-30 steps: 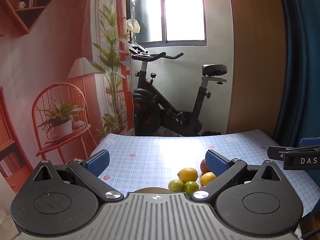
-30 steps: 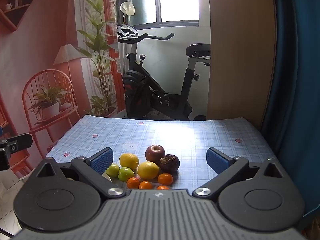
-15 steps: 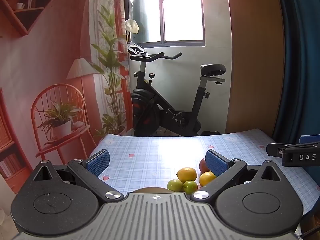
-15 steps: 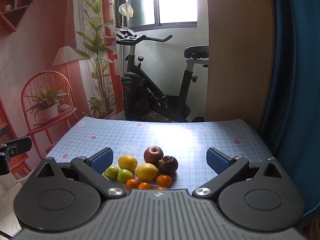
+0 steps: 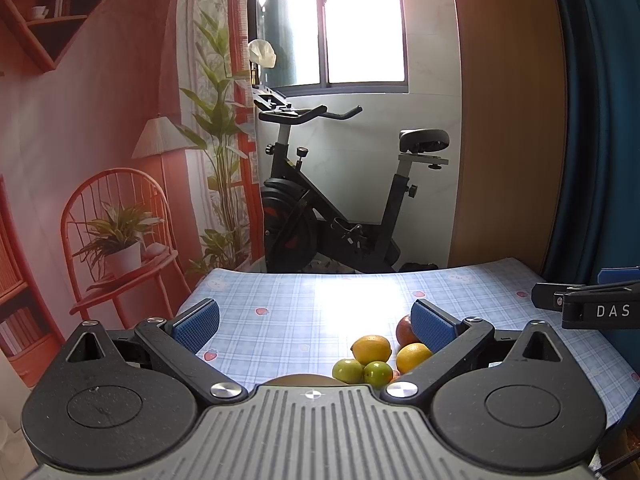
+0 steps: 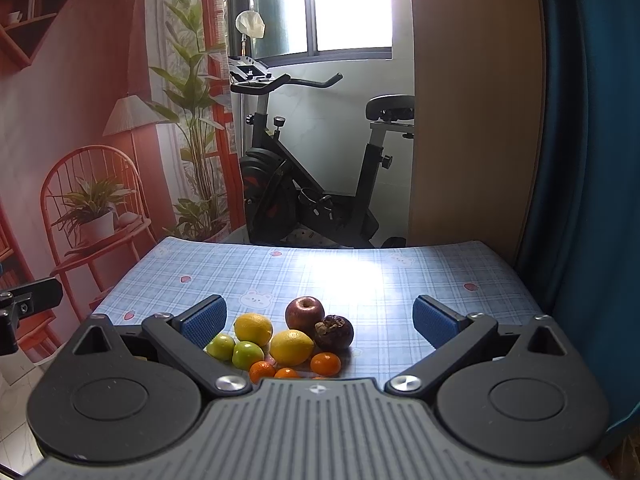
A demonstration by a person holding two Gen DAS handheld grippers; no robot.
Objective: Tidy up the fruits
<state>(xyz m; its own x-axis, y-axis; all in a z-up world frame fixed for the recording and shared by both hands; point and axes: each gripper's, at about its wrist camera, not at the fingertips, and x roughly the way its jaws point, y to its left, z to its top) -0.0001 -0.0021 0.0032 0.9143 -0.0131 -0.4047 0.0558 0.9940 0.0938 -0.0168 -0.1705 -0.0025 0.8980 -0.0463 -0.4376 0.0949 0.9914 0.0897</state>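
A cluster of fruit lies on the blue checked tablecloth (image 6: 360, 272). In the right wrist view I see two lemons (image 6: 253, 328) (image 6: 291, 347), two green fruits (image 6: 221, 346) (image 6: 248, 354), a red apple (image 6: 305, 312), a dark mangosteen (image 6: 334, 333) and small oranges (image 6: 325, 363). My right gripper (image 6: 320, 320) is open above and just behind the cluster. My left gripper (image 5: 316, 326) is open, left of the fruit; a lemon (image 5: 371, 349) and green fruits (image 5: 378, 374) show near its right finger. A brown rounded rim (image 5: 300, 380) peeks over its body.
An exercise bike (image 6: 308, 184) stands beyond the table's far edge. A wall mural with a chair is at left, a wooden panel and a blue curtain (image 6: 592, 120) at right. The other gripper's tip shows at the right edge of the left wrist view (image 5: 588, 308).
Both grippers have risen or tilted slightly; the fruit sits a little lower in the views. Nothing was taken hold of or moved on the table.
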